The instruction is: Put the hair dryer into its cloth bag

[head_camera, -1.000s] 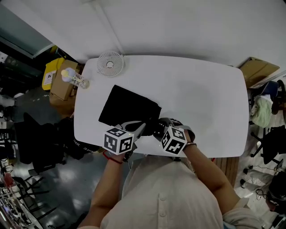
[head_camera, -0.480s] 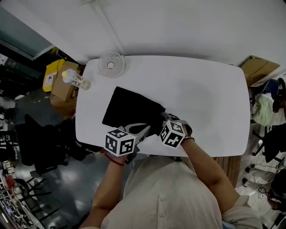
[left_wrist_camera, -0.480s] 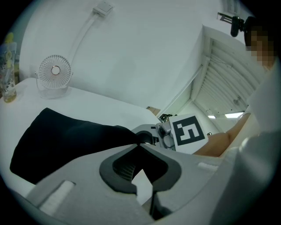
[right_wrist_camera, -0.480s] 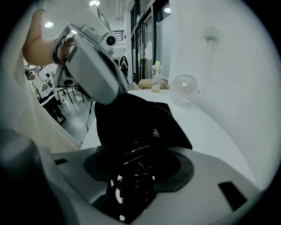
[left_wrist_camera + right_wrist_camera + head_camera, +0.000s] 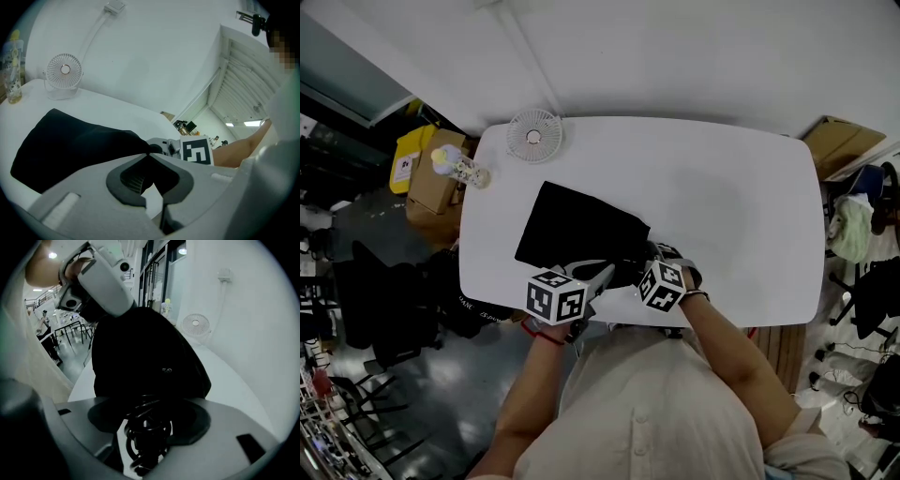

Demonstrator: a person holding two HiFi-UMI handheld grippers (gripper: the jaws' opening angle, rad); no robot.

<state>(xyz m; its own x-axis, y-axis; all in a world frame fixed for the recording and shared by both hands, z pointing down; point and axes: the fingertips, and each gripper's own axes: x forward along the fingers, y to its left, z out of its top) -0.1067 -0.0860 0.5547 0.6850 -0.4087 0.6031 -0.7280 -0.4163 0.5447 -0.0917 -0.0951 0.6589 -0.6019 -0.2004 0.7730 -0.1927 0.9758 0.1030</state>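
Observation:
The black cloth bag point(image 5: 581, 230) lies flat on the white table point(image 5: 731, 206). My left gripper point(image 5: 602, 274) is shut on the near edge of the bag point(image 5: 70, 140), and the fabric ends in a point at its closed tips point(image 5: 149, 157). My right gripper point(image 5: 641, 268) is at the bag's near right corner, pointing steeply down. Its jaws have just been opening. The hair dryer's black coiled cord point(image 5: 147, 432) sits loosely in the gap of the right gripper point(image 5: 148, 405), against the bag point(image 5: 145, 352). The dryer's body is hidden.
A small white desk fan point(image 5: 532, 134) stands at the table's far left corner, with a clear bottle point(image 5: 459, 167) beside it on the left edge. Cardboard boxes point(image 5: 839, 145) and chairs stand on the floor around the table. My torso is against the near edge.
My right gripper has sunk a little towards the bag's near corner. The left gripper has kept its hold and barely moved.

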